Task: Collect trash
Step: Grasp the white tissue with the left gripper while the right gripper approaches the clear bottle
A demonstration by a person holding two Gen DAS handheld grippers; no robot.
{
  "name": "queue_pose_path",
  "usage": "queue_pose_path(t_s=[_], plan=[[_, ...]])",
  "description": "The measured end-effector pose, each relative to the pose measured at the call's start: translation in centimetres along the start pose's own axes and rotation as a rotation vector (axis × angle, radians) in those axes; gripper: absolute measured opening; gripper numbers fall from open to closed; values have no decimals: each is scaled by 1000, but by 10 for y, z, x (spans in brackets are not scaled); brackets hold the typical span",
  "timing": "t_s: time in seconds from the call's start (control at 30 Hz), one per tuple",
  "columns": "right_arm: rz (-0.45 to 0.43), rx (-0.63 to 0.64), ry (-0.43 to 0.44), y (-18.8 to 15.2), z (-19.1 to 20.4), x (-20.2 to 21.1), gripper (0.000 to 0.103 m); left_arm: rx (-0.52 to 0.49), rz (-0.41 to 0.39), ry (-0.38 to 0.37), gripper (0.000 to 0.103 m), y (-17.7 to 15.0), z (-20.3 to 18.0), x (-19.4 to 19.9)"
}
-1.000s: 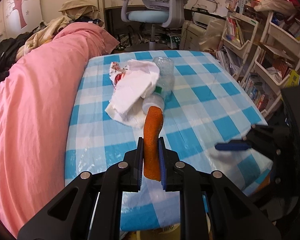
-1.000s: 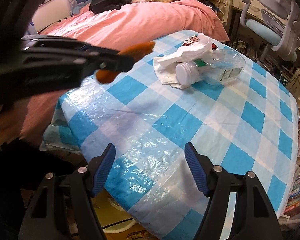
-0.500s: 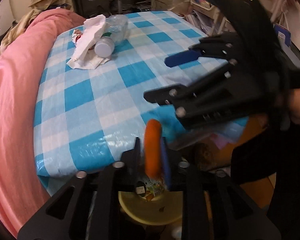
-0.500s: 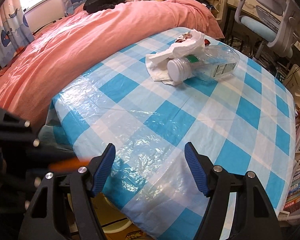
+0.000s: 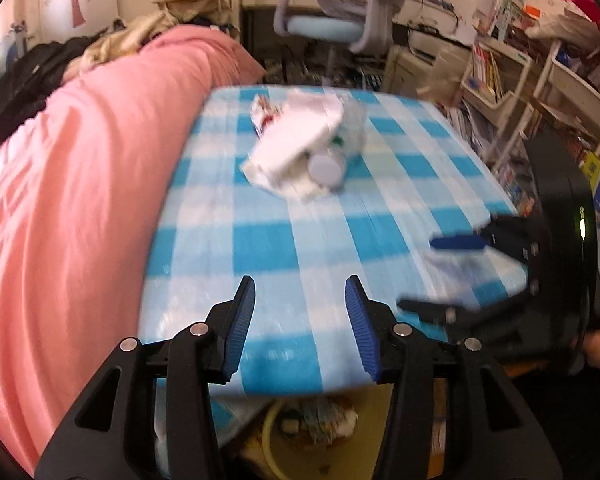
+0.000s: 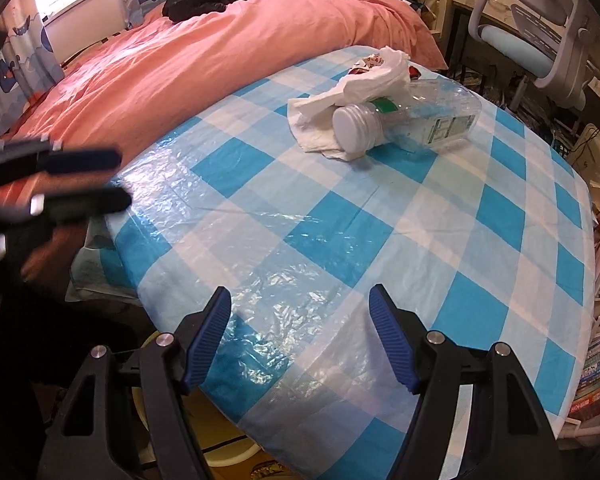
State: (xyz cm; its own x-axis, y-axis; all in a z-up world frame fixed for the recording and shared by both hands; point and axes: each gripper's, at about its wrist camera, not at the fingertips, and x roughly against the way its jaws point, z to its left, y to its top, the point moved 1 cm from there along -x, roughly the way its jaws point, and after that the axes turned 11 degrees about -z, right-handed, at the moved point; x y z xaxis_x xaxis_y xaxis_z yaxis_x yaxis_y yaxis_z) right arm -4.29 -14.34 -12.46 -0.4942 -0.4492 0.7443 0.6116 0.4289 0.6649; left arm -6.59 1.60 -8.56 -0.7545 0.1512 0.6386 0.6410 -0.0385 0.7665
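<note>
A clear plastic bottle with a white cap lies on its side on the blue-checked table. Crumpled white tissue drapes over its neck, with a red-printed wrapper behind. In the blurred left wrist view, the tissue and the bottle cap lie ahead at mid-table. My left gripper hangs over the near table edge, its jaws opening with nothing between them. My right gripper stands open and empty above the table's near corner; in the left wrist view the right gripper is on the right.
A yellow bin with scraps in it sits on the floor under the near table edge. A pink-covered bed runs along the table's left side. An office chair and crowded shelves stand behind and to the right.
The orange peel has left my left gripper's jaws, which have spread apart. The left gripper dipped toward the bin, then swung back up to face the table. The right gripper stayed put.
</note>
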Motion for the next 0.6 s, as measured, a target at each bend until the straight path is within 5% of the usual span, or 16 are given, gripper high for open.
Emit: queue_pose_path(t_s=[0.23, 0.6], plan=[[-7, 0, 20, 1, 3, 1, 69, 52, -66, 3, 47, 44, 15, -42], [-6, 14, 61, 7, 2, -4, 69, -100, -76, -3, 59, 83, -33, -127]])
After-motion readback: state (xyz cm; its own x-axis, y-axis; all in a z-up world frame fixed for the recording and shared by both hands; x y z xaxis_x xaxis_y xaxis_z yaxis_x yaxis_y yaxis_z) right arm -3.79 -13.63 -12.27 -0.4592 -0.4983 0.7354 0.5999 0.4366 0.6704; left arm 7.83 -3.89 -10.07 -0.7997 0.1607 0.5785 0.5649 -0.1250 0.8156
